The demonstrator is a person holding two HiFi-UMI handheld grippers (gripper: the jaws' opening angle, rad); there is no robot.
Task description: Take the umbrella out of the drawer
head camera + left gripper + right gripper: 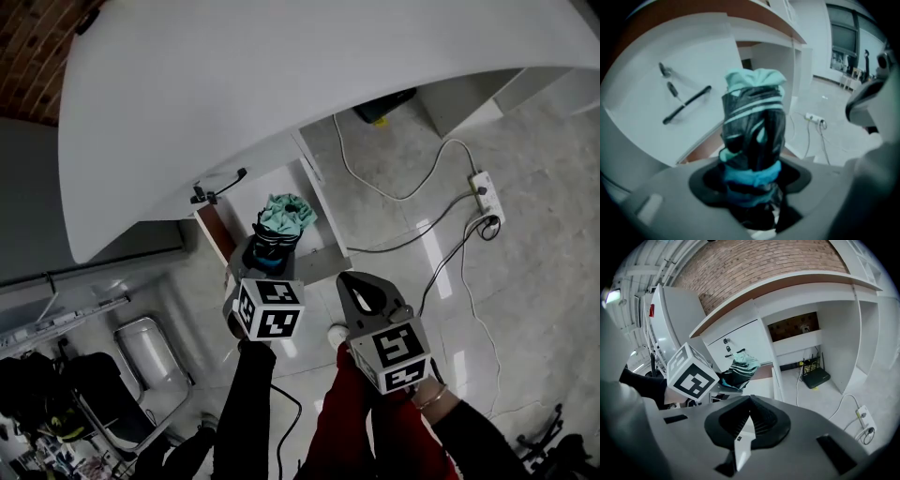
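A folded umbrella point(283, 221), teal with black stripes, stands up out of my left gripper point(268, 255), which is shut on its lower part. In the left gripper view the umbrella point(754, 126) rises between the jaws of the left gripper point(752, 190). It hangs just above the open white drawer point(323, 220), whose front carries a black handle point(217, 195). My right gripper point(364, 291) floats to the right of it, shut, with nothing between its jaws. The right gripper view shows the right gripper point(749, 416) below the umbrella point(740, 367), with the left gripper's marker cube point(691, 373) to the left.
The white desk top point(281, 84) overhangs the drawer. A power strip point(483, 187) and cables lie on the tiled floor to the right. A black router point(814, 378) sits under the desk. A metal cart point(141, 356) stands at the lower left.
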